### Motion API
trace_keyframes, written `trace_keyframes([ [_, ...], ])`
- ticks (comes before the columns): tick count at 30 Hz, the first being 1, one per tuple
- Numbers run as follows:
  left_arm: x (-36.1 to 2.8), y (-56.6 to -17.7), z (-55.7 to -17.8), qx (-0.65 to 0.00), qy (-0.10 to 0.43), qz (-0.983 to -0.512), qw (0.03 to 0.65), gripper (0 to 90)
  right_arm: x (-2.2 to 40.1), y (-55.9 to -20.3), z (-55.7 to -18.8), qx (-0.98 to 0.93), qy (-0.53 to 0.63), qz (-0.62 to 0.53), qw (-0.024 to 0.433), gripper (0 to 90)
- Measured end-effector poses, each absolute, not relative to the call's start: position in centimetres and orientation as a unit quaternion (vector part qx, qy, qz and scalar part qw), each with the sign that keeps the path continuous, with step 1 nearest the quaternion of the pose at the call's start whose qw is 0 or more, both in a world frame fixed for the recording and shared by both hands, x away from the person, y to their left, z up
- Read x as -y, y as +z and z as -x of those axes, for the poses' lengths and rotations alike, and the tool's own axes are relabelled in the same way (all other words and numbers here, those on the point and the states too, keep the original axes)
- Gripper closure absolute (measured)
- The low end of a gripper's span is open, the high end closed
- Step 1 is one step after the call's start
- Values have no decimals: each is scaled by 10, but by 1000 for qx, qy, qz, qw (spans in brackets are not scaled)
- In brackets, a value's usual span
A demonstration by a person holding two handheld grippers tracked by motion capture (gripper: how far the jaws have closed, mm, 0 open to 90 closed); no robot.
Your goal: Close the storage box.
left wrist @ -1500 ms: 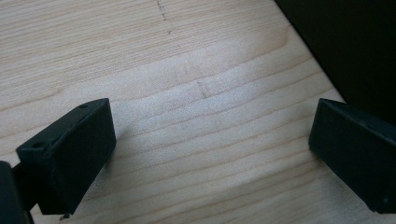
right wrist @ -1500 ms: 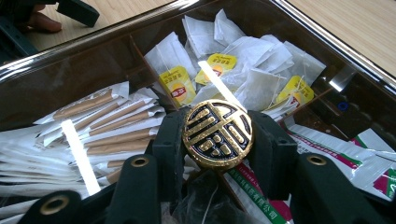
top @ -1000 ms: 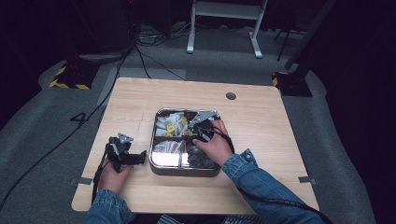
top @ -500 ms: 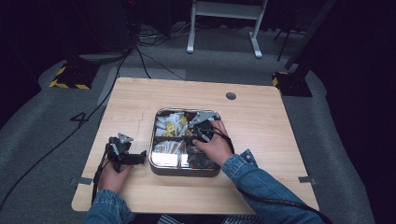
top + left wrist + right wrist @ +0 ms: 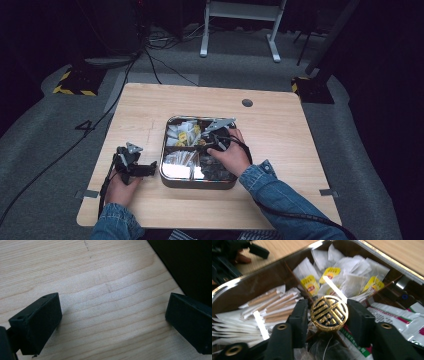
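Metal tray (image 5: 170, 176), rounded-square, divided into four compartments, set at table centre on pale wooden table (image 5: 150, 105).

Right gripper (image 5: 216, 136): held over the tray's middle, hand (image 5: 231, 159) resting over the near-right compartment. Jaws either side of a round gold knob (image 5: 329, 313) with a black relief pattern, standing where the dividers cross. Jaws just now opening wider than a second ago; left pad barely touching the knob or just off it, right pad showing a narrow gap, so no firm clamp visible. Position over the tray unchanged from the earlier high view.

Left gripper (image 5: 131, 161): on the table just beside the tray's left wall, jaws spread wide, bare wood between them, nothing held. Same place as a second earlier.

Contents: tea bags (image 5: 329, 273) with yellow tags in the far-left compartment; paper-wrapped sticks (image 5: 274, 303) in the near-left; printed sachets (image 5: 402, 317) with green and red markings on the right side.

Tray itself not shifted between frames.
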State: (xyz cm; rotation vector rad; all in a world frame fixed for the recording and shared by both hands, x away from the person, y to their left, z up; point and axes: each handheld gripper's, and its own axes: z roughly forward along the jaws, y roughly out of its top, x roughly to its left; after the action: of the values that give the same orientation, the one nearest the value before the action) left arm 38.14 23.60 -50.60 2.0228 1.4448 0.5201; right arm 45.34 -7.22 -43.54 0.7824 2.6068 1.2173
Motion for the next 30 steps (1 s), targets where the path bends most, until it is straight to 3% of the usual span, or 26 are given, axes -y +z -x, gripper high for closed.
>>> trace_keyframes([
  [30,-243,-506,-371,-529,188,-771,301,10,164,-378,-438,-813,503,-283,80,448],
])
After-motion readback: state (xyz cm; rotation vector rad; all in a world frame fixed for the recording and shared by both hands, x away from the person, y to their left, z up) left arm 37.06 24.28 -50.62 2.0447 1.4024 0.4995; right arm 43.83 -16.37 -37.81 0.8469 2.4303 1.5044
